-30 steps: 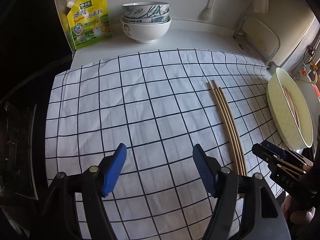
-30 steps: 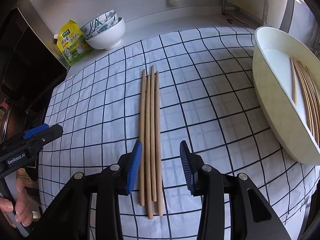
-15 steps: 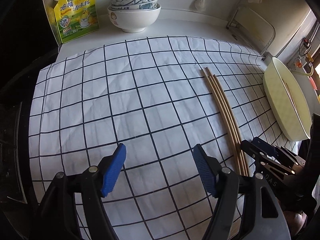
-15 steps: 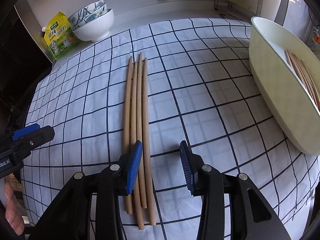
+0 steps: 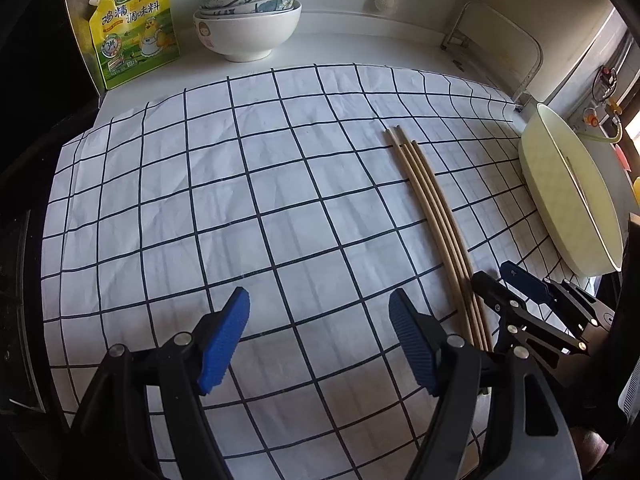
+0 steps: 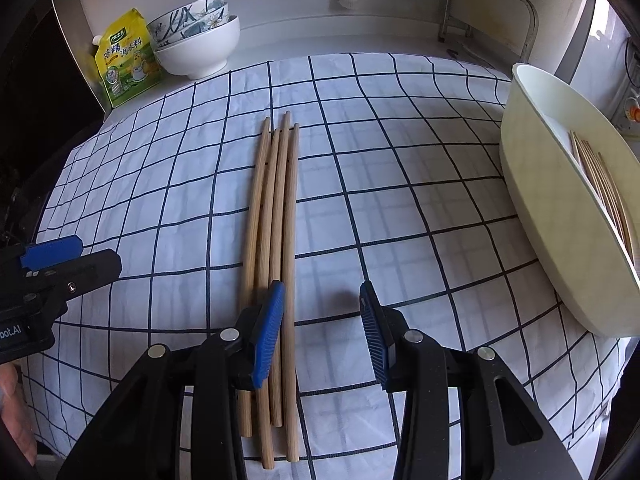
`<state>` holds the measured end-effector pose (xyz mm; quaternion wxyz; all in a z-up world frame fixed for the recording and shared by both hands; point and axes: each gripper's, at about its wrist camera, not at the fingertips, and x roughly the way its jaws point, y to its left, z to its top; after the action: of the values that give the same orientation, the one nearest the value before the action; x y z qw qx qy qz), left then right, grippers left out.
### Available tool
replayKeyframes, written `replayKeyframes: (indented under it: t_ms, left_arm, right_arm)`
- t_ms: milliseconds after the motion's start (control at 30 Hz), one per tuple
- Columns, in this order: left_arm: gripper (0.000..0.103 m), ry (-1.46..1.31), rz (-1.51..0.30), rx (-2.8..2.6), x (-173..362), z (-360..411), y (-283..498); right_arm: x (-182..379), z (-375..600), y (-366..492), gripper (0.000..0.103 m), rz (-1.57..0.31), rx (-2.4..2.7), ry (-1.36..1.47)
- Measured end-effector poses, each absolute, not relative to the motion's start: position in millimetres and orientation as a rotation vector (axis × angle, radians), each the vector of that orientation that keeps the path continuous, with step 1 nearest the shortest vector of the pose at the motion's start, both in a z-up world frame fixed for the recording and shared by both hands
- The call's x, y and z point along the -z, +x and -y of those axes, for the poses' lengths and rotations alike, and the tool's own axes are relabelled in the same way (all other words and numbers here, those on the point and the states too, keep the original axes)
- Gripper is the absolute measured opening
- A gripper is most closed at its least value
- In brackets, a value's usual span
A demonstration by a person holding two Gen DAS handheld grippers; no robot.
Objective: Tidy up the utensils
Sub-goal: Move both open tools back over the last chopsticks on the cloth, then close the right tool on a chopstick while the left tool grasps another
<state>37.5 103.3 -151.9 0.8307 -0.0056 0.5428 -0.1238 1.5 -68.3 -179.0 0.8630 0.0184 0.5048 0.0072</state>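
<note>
Several wooden chopsticks [image 6: 274,220] lie side by side on a white checked cloth [image 6: 400,184]; they also show in the left wrist view [image 5: 434,216]. My right gripper [image 6: 322,334] is open and low over their near ends, its left finger above the bundle; it also shows in the left wrist view [image 5: 516,292]. My left gripper [image 5: 320,336] is open and empty over bare cloth to the left of the chopsticks; it also shows in the right wrist view [image 6: 60,256]. A cream oval tray [image 6: 532,184] at the right holds several more chopsticks [image 6: 604,188].
Stacked bowls [image 5: 248,20] and a yellow seasoning pouch [image 5: 132,28] stand at the back left against the wall. A metal rack [image 5: 496,52] stands at the back right. The counter drops off dark at the left edge. The tray also shows in the left wrist view [image 5: 568,192].
My right gripper has moved forward and lower over the chopsticks' near ends. My left gripper has shifted slightly; both stay open.
</note>
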Motion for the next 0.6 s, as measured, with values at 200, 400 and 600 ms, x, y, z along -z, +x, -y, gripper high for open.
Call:
replayKeyframes:
  t_ms: [200,400,600]
  left_arm:
    - [0.071,-0.004,-1.151,0.252,152.2,-101.4,38.7]
    - [0.072,0.006,-1.151,0.243,151.6,-98.9,40.4]
    - [0.073,0.016,-1.148,0.242,151.1,-94.6,39.7]
  right_arm:
    - [178.3,65.9,1.9,0.038,-1.057,-0.035,-0.002]
    - [178.7,64.4,0.2,0.038,-1.050,-0.062,-0.015]
    - [179.4,70.2,2.7,0.038,-1.053,-0.059,-0.014]
